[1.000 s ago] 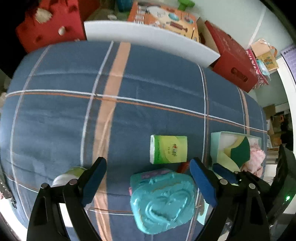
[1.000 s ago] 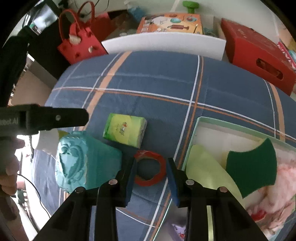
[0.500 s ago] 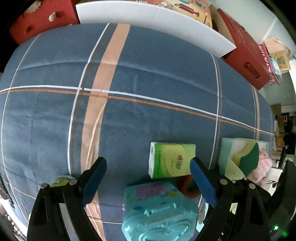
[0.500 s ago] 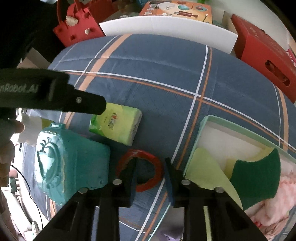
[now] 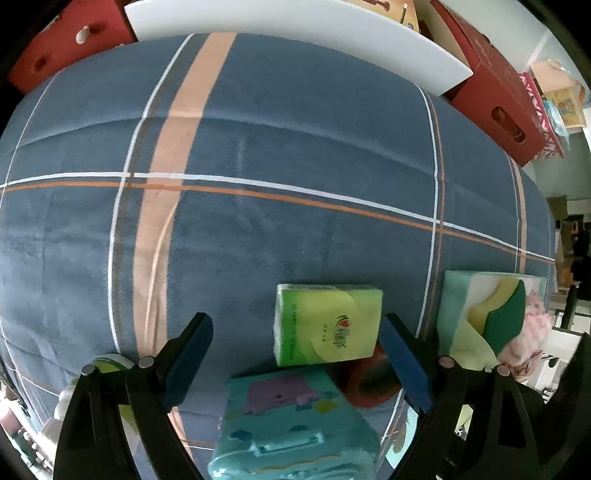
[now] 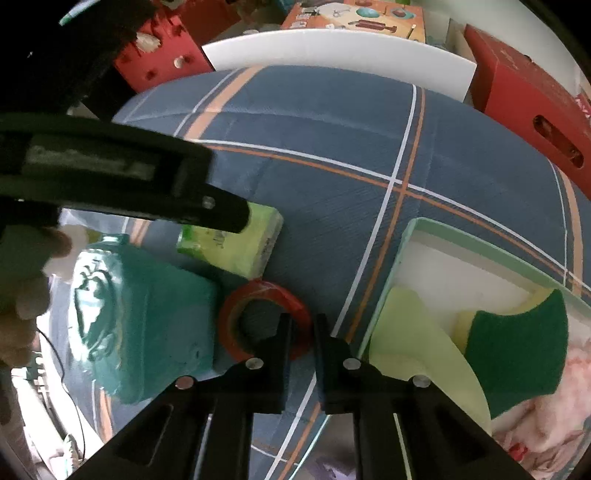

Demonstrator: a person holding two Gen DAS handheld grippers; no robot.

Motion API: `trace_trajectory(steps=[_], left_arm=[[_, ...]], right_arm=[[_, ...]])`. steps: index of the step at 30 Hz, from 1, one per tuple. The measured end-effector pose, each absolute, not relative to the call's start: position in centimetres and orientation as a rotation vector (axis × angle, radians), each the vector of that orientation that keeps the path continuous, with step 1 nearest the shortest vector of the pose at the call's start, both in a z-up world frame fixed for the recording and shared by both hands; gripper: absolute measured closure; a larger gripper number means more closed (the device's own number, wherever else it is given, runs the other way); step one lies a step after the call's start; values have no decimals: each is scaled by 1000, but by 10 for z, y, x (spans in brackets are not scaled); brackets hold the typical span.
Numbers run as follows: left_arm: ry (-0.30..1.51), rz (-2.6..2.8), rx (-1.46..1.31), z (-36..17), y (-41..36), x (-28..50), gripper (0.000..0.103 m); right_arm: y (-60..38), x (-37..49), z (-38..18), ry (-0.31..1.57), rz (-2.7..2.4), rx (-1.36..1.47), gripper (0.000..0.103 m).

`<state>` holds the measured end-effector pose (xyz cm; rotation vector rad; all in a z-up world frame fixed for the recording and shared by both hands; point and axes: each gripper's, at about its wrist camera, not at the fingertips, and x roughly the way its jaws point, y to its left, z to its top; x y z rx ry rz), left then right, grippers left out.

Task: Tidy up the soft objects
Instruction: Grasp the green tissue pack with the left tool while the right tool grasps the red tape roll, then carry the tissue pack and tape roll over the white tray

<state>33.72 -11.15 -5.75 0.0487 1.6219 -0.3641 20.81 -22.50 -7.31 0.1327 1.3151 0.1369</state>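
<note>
On the blue plaid blanket lie a green tissue pack, a teal plastic box and a red tape roll. My left gripper hangs open above the tissue pack and the box, touching neither. In the right wrist view one of its fingers crosses over the tissue pack. My right gripper is closing, its jaws pinching the near wall of the red tape roll. Beside it, a mint tray holds a green sponge, a yellow cloth and a pink fluffy thing.
A white board and red boxes line the blanket's far edge. A white and green bottle sits at the near left. A person's hand holds the left gripper at the left of the right wrist view.
The right jaws narrowed from straddling the red tape roll to pinching its wall. The left gripper came lower and closer over the tissue pack, still wide open.
</note>
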Motion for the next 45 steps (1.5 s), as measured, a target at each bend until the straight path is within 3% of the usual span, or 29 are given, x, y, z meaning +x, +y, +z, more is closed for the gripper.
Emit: trace_trajectory(steps=[13,19,28,45], left_arm=[[1630,-322,130,-71,-167,331,13],[1640,-329,126,-75,-180,327,38],[1575,-330,68,-52,-165,310,38],[1340,-386,-7,49,-112,258,39]], right_arm=[[-245,180,-43,1263,143,101,91],[-251,171,-34,1255,133,116,91],[-258,165,-28,1246,123,133,91],[-245,104,29,1162,103,168,91]])
